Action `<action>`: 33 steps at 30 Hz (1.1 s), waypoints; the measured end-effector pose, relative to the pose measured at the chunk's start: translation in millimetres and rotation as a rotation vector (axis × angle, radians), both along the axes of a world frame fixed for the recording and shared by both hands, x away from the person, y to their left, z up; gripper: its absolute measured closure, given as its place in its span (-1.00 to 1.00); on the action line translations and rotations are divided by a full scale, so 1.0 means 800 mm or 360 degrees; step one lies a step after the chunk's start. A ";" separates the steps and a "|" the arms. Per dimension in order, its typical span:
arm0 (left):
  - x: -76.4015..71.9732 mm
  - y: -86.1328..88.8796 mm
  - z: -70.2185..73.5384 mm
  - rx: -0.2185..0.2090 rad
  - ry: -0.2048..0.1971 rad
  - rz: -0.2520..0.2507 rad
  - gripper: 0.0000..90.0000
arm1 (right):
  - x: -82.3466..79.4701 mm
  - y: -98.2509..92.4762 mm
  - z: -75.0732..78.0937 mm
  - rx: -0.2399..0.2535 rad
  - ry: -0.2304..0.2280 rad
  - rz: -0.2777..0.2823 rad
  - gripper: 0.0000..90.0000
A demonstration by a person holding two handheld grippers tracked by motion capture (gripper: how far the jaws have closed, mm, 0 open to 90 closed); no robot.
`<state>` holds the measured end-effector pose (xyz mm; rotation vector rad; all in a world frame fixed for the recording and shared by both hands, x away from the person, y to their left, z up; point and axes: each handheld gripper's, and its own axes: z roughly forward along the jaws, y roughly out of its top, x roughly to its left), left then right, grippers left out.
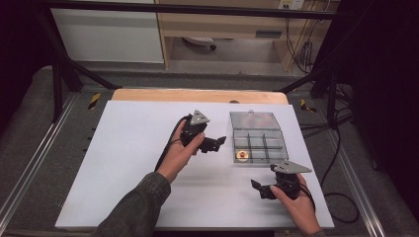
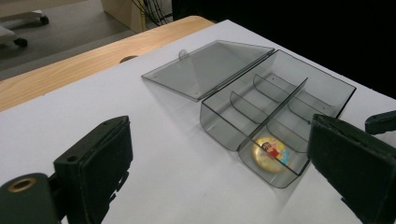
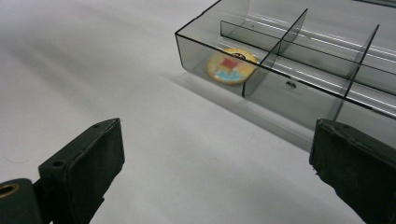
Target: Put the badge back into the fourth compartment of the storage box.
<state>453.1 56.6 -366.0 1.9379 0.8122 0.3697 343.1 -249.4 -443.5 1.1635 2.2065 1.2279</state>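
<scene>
Nearest the high camera, the right hand-held gripper [image 1: 257, 186] hovers with jaws spread wide and empty, just in front of the clear compartment box [image 1: 267, 143] on the white surface [image 1: 128, 163]. Left of the box, the left hand-held gripper [image 1: 221, 142] is likewise wide and empty. A round badge [image 1: 242, 155] lies in the box's near-left compartment, its lid [image 1: 254, 120] folded back flat.

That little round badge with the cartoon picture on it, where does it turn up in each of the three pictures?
High view: the round badge lies right of centre, in the near-left compartment of the clear box.
Left gripper view: lower right, in the box's nearest compartment, beside the right jaw.
Right gripper view: upper centre, behind the box's front wall.
Shared landmark: the divider wall beside the badge.
</scene>
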 end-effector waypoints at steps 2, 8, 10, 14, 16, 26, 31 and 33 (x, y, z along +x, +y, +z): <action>0.000 0.009 -0.002 -0.0004 0.0004 0.0018 -0.84 | 0.000 0.000 0.000 -0.0003 -0.0001 0.0004 -0.92; -0.001 0.034 -0.001 -0.0033 0.0001 0.0068 -0.84 | 0.000 0.000 0.000 -0.0004 0.0004 0.0004 -0.92; -0.002 0.042 0.000 -0.0035 -0.0003 0.0076 -0.84 | 0.000 0.001 -0.001 -0.0005 0.0003 0.0002 -0.92; -0.006 0.057 0.002 -0.0028 -0.0009 0.0095 -0.84 | 0.001 0.000 0.000 0.0001 0.0007 -0.0004 -0.92; -0.009 0.065 0.002 -0.0030 -0.0013 0.0105 -0.84 | 0.001 0.001 -0.001 -0.0001 0.0004 -0.0004 -0.92; -0.024 0.112 0.007 -0.0063 -0.0038 0.0188 -0.85 | 0.001 0.001 -0.001 -0.0009 0.0002 -0.0004 -0.92; -0.031 0.135 0.005 -0.0062 -0.0044 0.0212 -0.85 | 0.001 0.001 -0.001 -0.0009 0.0004 -0.0002 -0.92; -0.035 0.146 0.005 -0.0058 -0.0047 0.0229 -0.85 | 0.001 0.000 -0.001 -0.0005 0.0006 -0.0005 -0.92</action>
